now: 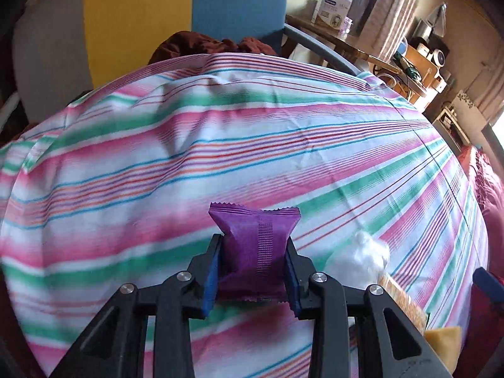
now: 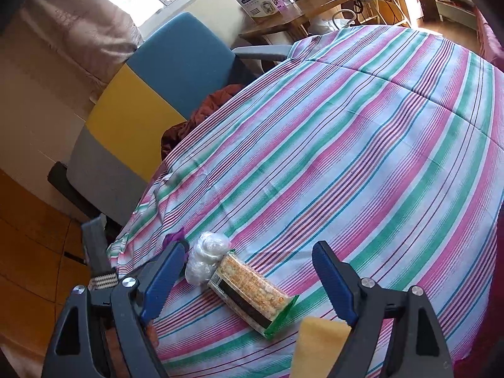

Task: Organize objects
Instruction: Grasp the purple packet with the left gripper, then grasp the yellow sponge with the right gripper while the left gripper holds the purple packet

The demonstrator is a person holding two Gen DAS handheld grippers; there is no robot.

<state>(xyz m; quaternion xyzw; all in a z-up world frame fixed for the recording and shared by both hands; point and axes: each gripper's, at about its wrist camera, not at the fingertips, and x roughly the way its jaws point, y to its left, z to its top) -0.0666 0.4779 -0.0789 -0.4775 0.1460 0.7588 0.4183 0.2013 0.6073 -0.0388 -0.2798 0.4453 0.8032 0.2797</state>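
Room: a lived-in room with a bright window, pale curtains and cluttered wooden shelves behind the counter.
Counter: covered by a striped cloth in pink, green, white and thin blue lines, creased near its edges.
Chair: a chair with blue, yellow and grey panels stands at the far edge of the counter; a rust-brown garment lies bunched on its seat.
Left tool: the left tool has its blue pads pressed onto both sides of a purple sachet, squeezing it at the waist.
Purple sachet: held upright between those pads, serrated top edge free above them, just over the striped cloth.
Right tool: the right tool stands with its fingers spread wide and nothing between the pads, above the near edge of the counter.
Cracker pack: a long clear pack of crackers with green ends lies flat on the cloth, under the gap of the right tool.
White bundle: a crumpled white plastic bundle touches the far end of the cracker pack, on the side toward the purple sachet.
Yellow sponge: a yellow sponge-like block sits nearer the camera than the cracker pack, just beside its green end and close to the right tool's right finger.
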